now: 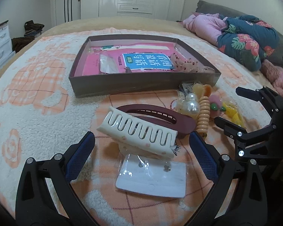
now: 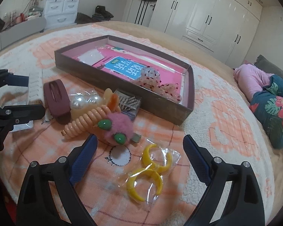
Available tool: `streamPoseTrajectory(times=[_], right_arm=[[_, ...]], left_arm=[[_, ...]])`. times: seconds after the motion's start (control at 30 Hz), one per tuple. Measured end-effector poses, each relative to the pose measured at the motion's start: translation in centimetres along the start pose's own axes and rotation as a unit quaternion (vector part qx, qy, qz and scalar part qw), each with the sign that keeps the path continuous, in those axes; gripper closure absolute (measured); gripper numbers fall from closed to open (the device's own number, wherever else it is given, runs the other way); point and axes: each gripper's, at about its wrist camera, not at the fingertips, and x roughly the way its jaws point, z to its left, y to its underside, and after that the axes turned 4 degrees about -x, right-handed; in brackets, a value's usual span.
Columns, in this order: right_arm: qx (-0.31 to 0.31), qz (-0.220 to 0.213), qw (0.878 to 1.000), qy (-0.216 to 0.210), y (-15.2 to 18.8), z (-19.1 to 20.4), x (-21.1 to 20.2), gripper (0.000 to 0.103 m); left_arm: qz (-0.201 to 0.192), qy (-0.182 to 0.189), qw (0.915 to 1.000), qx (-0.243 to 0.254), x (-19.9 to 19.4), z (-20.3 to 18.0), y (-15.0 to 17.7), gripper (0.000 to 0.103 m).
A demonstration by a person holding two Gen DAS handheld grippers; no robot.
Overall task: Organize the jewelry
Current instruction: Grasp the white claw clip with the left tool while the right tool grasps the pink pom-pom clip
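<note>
The cream claw clip (image 1: 139, 133) is covering the maroon clip's (image 1: 160, 116) near edge and the top of the bagged earring card (image 1: 152, 175). In the right wrist view, the left gripper (image 2: 17, 96) is running off the frame at nine o'clock, hiding most of that card. The studs in the small clear box (image 2: 129, 101) are staying too tiny to read. The box wall (image 2: 122, 90) is masking the pink book's (image 2: 126, 66) lower edge.
</note>
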Motion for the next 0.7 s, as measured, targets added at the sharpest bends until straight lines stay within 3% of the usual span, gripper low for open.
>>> streamPoseTrajectory(times=[0.07, 0.27, 0.4, 0.47, 0.6, 0.7], right_arm=[[-0.009, 0.001, 1.0, 0.002, -0.1, 0.2, 0.3, 0.021], [-0.025, 0.008, 1.0, 0.001, -0.1, 0.7, 1.3, 0.046], [-0.03, 0.001, 0.999, -0.028, -0.1, 1.0, 1.2, 0.079], [-0.028, 0.001, 0.999, -0.043, 0.0, 1.1, 1.1, 0.079], [-0.005, -0.003, 0.998, -0.055, 0.0, 0.4, 0.6, 0.08], [0.031, -0.007, 0.998, -0.059, 0.1, -0.9, 0.2, 0.08]], left_arm=[[-0.002, -0.003, 1.0, 0.0, 0.2, 0.1, -0.2, 0.012], [-0.001, -0.006, 1.0, -0.004, 0.7, 0.7, -0.5, 0.012], [-0.004, -0.005, 0.9999, -0.009, 0.7, 1.0, -0.8, 0.012], [-0.007, -0.004, 0.9999, -0.007, 0.6, 1.0, -0.9, 0.013], [-0.01, 0.002, 0.9999, 0.007, 0.3, 0.5, -0.8, 0.032], [-0.011, 0.001, 0.9997, 0.023, 0.1, -0.1, -0.7, 0.033]])
